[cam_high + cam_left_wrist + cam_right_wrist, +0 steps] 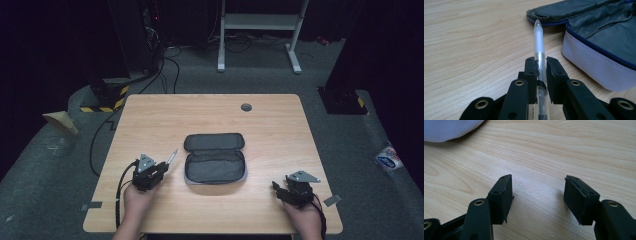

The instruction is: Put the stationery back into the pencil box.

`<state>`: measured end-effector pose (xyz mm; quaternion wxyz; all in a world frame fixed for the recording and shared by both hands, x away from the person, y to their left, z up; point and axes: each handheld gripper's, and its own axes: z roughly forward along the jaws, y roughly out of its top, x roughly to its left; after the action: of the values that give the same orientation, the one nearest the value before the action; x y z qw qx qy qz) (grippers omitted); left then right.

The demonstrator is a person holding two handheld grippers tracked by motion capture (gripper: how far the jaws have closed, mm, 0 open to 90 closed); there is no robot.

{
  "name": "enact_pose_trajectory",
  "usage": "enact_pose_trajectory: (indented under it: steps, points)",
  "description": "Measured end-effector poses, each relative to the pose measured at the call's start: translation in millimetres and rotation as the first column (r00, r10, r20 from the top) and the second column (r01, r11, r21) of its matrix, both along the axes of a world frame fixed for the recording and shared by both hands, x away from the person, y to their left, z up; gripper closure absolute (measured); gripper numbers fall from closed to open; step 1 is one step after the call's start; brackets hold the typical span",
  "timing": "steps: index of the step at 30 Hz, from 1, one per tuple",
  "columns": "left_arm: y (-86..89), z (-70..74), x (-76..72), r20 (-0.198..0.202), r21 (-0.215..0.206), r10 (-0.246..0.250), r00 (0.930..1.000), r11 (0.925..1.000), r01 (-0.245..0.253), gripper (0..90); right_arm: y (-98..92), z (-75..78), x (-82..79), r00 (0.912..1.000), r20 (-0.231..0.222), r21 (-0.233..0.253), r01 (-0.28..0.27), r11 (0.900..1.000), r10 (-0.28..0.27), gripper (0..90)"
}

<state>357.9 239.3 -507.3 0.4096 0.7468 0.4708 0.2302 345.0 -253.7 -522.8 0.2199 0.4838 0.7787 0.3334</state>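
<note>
Pinching a translucent white plastic pen (539, 47) between its two black jaws, the left gripper (541, 67) sits at the lower middle of the left gripper view, the jaws pressed against the pen's clear barrel from both sides. The pen runs up the middle of that frame, and its capped tip ends just beside the near corner of an open grey fabric pencil case with a blue zip and pale lilac outer wall (599, 40), which takes up the upper right of the frame; whether the tip touches the case's edge I cannot tell.

In the high view the left gripper (161, 167) lies at the lower left of the light wooden table (150, 115), held by the person's left hand (137, 197), and the pen (172, 157) sticks out from it towards the upper right, near the left side of the pencil case (215, 157). The case lies open at the middle of the table, its lid flap folded back towards the far side.

The right gripper (278, 189) rests at the lower right of the high view, well apart from the case, held by the right hand (303, 216). In the right gripper view its jaws stand spread wide over bare wood, nothing between them (537, 195), with a pale corner of the case (449, 128) at the upper left.
</note>
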Motion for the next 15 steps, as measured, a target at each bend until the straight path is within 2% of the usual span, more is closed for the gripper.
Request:
enact_pose_trajectory:
  steps: [5, 11, 15]
  points:
    - [1.1, 4.5, -3.3, 0.017, -0.034, -0.011, 0.9998, 0.9993, 0.011, 79.0, 0.0, 0.0, 0.0, 1.0, 0.0, 0.0, 0.0, 1.0, 0.0, 39.7]
    - [-0.7, 9.0, -5.3, 0.022, -0.036, -0.033, 0.9992, 0.9988, 0.034, 79.0, 0.0, 0.0, 0.0, 1.0, 0.0, 0.0, 0.0, 1.0, 0.0, 39.7]
    - [-6.6, 16.4, -7.5, 0.044, -0.025, -0.065, 0.9969, 0.9975, 0.066, 79.0, 0.0, 0.0, 0.0, 1.0, 0.0, 0.0, 0.0, 1.0, 0.0, 39.7]
